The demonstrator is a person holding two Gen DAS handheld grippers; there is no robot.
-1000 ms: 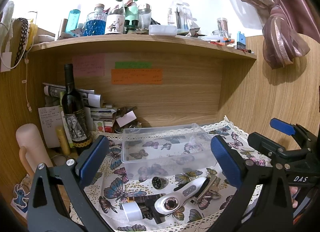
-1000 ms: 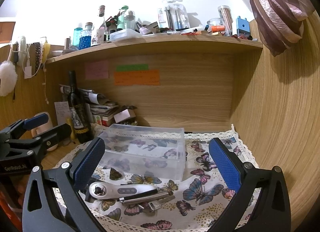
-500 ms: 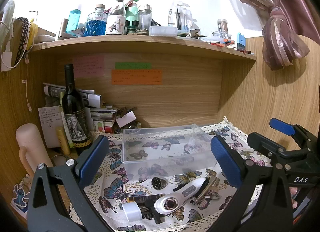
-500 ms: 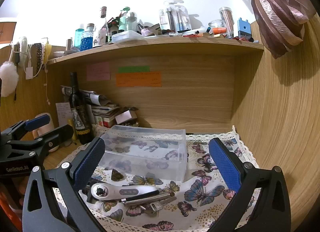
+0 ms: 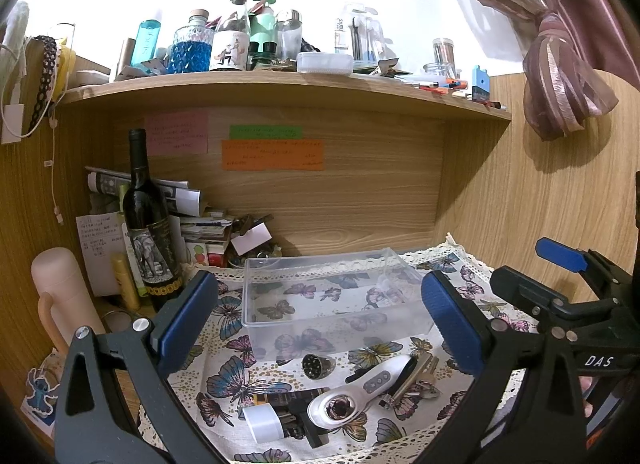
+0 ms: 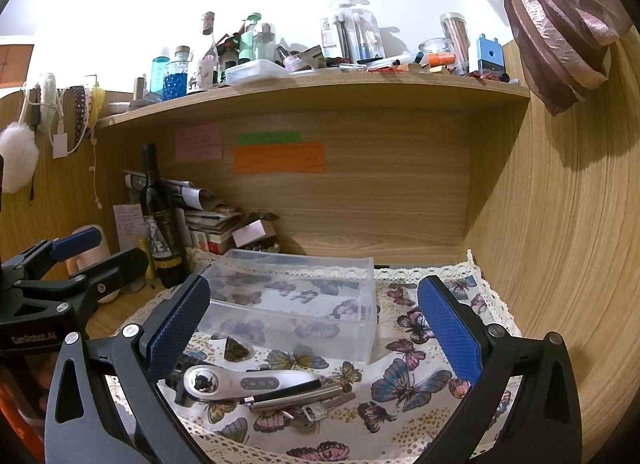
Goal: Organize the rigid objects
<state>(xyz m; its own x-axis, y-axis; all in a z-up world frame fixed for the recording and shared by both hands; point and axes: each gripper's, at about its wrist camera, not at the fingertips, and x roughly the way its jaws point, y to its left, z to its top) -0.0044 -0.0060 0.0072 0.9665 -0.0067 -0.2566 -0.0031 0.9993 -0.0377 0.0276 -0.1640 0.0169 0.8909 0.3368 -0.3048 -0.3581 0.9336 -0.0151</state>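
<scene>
A clear plastic bin (image 5: 332, 300) sits mid-frame on the butterfly-print cloth (image 5: 232, 376), open side up, with nothing visible inside but the cloth's pattern through its walls. Just in front of its near wall lies a cluster of small rigid things: a white rotary cutter (image 5: 360, 388) lying diagonally, a bunch of keys (image 5: 416, 376) touching its handle end, a small dark round piece (image 5: 316, 364) close to the bin, and a white-capped tube (image 5: 264, 422) at the lower centre. In the right wrist view the rotary cutter (image 6: 240, 378) and keys (image 6: 308, 408) lie low in the frame, near the cloth's lace front edge.

The left gripper (image 5: 320, 320) hangs above this cluster with its fingers (image 5: 188, 316) spread wide, grasping nothing. The right gripper (image 6: 316, 328) likewise has its fingers (image 6: 448, 328) apart and empty, framing the bin (image 6: 296, 304).

To the right of the bin the cloth is bare up to the wooden side wall (image 6: 560, 244). On the left the counter is crowded: a dark wine bottle (image 5: 146, 224), stacked papers and boxes (image 5: 200, 228), and a pink flask (image 5: 60, 296). A cluttered shelf (image 5: 280, 88) overhangs the back.
</scene>
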